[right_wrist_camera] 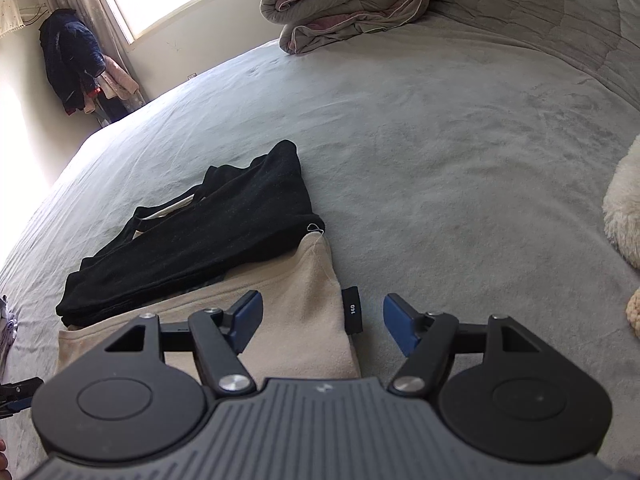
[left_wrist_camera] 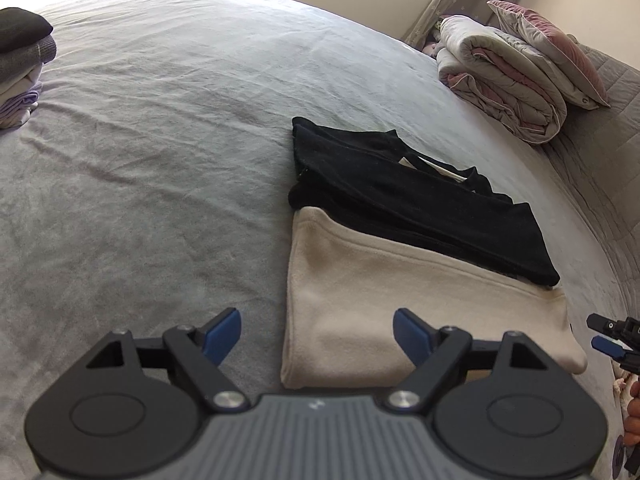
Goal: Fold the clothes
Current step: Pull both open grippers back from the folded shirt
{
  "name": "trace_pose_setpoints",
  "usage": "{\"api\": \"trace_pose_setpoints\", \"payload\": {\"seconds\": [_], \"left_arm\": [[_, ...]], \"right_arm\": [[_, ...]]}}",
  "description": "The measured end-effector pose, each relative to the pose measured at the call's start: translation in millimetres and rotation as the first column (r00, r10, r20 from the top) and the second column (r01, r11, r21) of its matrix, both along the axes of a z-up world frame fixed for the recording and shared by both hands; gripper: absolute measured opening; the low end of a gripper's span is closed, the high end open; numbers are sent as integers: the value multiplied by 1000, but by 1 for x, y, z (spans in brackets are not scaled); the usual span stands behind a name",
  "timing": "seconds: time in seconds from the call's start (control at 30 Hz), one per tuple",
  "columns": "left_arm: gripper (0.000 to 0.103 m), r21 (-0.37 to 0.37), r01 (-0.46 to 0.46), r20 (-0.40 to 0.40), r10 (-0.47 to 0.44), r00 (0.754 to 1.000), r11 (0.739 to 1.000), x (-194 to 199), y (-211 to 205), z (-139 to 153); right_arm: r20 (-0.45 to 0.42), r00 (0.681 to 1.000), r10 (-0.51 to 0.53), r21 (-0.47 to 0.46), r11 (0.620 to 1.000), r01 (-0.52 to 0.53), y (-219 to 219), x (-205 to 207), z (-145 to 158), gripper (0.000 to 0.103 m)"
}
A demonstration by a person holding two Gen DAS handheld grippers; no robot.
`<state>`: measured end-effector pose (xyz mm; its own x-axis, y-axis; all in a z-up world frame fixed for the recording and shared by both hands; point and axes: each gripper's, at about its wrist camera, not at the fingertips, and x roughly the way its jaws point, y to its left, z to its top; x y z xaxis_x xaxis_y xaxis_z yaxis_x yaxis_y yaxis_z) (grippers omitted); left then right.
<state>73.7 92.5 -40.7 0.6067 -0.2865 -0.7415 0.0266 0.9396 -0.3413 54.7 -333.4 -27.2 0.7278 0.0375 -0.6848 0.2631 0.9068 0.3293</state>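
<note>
A folded garment lies on the grey bed sheet (left_wrist_camera: 160, 152). Its near part is beige fleece (left_wrist_camera: 400, 300) and its far part is black (left_wrist_camera: 400, 196). It also shows in the right wrist view, beige (right_wrist_camera: 288, 304) and black (right_wrist_camera: 208, 240), with a small black size tag (right_wrist_camera: 352, 309) at its right edge. My left gripper (left_wrist_camera: 317, 336) is open and empty, hovering over the beige part's near left corner. My right gripper (right_wrist_camera: 322, 326) is open and empty, over the beige part's near right corner. The right gripper's tips also show in the left wrist view (left_wrist_camera: 612, 338).
A pile of folded clothes (left_wrist_camera: 20, 64) sits at the far left of the bed. A rolled duvet (left_wrist_camera: 504, 80) and a pillow (left_wrist_camera: 560, 48) lie at the head of the bed. A white fluffy thing (right_wrist_camera: 624, 208) lies at the right. Coats (right_wrist_camera: 76, 60) hang by the window.
</note>
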Motion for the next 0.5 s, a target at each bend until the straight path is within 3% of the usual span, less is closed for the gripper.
{"api": "trace_pose_setpoints", "payload": {"seconds": [0.1,0.27,0.37,0.5], "left_arm": [[84,-10,-4,-5,4,1000,1000,0,7,0],[84,80,-72,16,71,997,994,10,3,3],[93,119,-123,42,118,992,985,14,-6,6],[100,164,-98,58,89,994,982,15,-27,7]], "right_arm": [[-16,1000,-1,28,1000,1,-5,-2,-3,71],[-6,1000,-1,-14,1000,1,8,4,3,71],[26,999,22,-49,999,-21,27,5,10,73],[61,993,101,-62,993,-97,57,8,14,83]]}}
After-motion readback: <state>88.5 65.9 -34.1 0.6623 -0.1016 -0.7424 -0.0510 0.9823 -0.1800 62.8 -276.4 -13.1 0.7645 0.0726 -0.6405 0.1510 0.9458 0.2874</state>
